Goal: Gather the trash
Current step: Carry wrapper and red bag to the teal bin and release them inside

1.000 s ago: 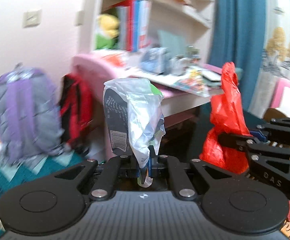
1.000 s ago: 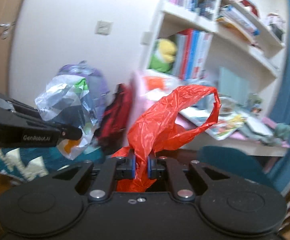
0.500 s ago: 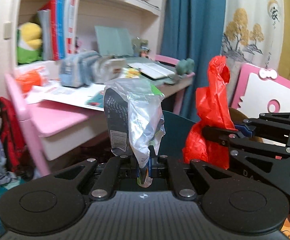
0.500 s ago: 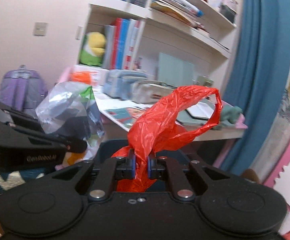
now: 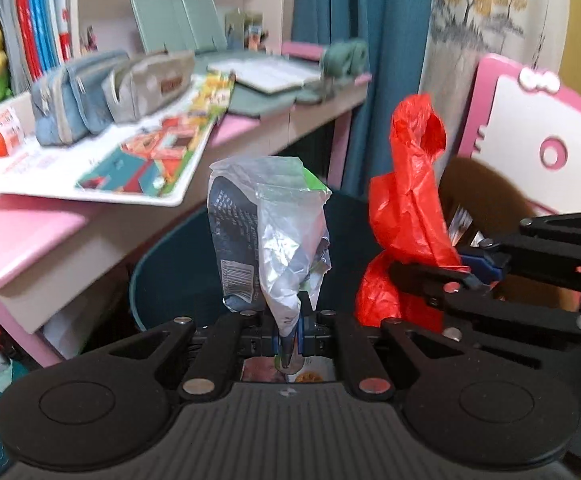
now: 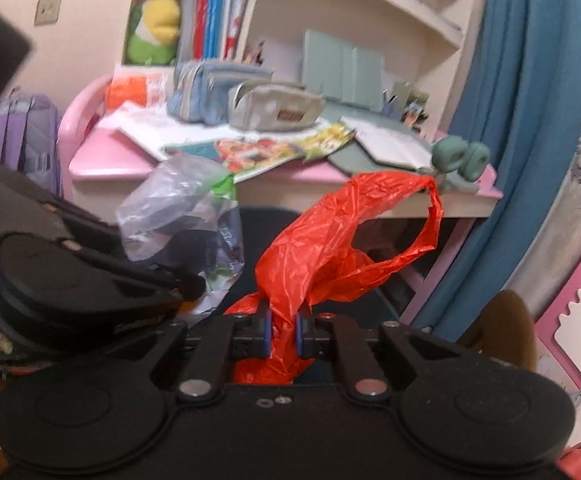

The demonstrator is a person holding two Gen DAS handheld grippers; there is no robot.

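Pink desk [image 5: 30, 236] beyond both bags.

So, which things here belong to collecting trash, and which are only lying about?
Belong to the job:
- clear plastic wrapper, in the left gripper
- red plastic bag, in the right gripper

Lying about:
- pencil cases
- books
- purple backpack

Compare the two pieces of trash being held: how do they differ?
The red plastic bag is opaque with a loop handle; the clear wrapper is see-through with dark print and a barcode. The right hand-held gripper clamps the bag, the left hand-held gripper the wrapper. Both are crumpled plastic, pinched at the bottom.
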